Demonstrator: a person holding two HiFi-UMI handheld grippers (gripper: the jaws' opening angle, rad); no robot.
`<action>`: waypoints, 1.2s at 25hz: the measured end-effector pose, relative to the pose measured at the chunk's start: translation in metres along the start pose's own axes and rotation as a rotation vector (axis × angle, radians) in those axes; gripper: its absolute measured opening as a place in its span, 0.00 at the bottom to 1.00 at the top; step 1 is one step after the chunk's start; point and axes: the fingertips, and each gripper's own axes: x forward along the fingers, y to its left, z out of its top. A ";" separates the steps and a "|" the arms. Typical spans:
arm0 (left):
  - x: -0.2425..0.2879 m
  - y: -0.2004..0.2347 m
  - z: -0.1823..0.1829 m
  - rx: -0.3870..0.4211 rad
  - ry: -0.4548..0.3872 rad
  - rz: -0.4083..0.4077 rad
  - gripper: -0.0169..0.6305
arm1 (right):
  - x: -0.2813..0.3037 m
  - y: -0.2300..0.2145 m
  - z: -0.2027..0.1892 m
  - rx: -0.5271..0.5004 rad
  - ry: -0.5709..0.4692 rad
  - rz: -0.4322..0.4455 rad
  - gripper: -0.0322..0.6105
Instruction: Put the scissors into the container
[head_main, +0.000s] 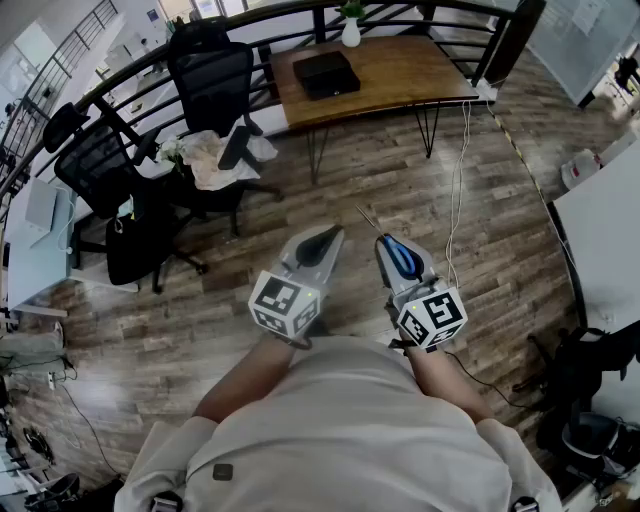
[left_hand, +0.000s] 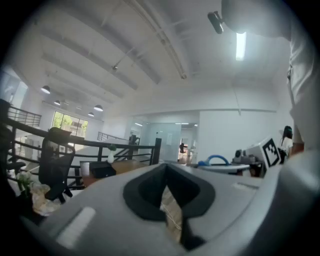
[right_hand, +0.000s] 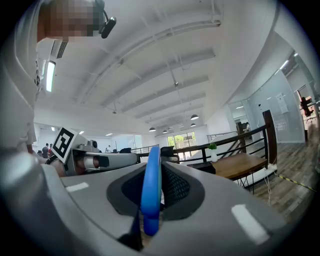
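Scissors (right_hand: 150, 192), apparently blue-handled, in right tool (right_hand: 156, 186)

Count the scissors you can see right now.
1: the blue-handled scissors are clamped in the right tool; the left tool holds none. Others may lie out of view.

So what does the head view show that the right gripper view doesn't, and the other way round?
Only the head view: the marker cube on the right gripper and the crumpled pale cloth on a black chair. Only the right gripper view: the white ceiling with round lamps. Both: the blue-handled scissors clamped in that gripper, the left gripper, the brown wooden table.
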 end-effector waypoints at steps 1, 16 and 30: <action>-0.002 0.000 -0.001 0.000 0.002 -0.003 0.03 | -0.001 0.002 -0.001 0.003 0.001 -0.001 0.12; 0.005 -0.003 -0.014 -0.026 0.034 -0.057 0.03 | -0.004 0.003 -0.010 0.035 0.022 -0.039 0.13; 0.021 0.074 -0.017 -0.051 0.036 -0.088 0.03 | 0.081 -0.007 -0.022 0.034 0.059 -0.054 0.13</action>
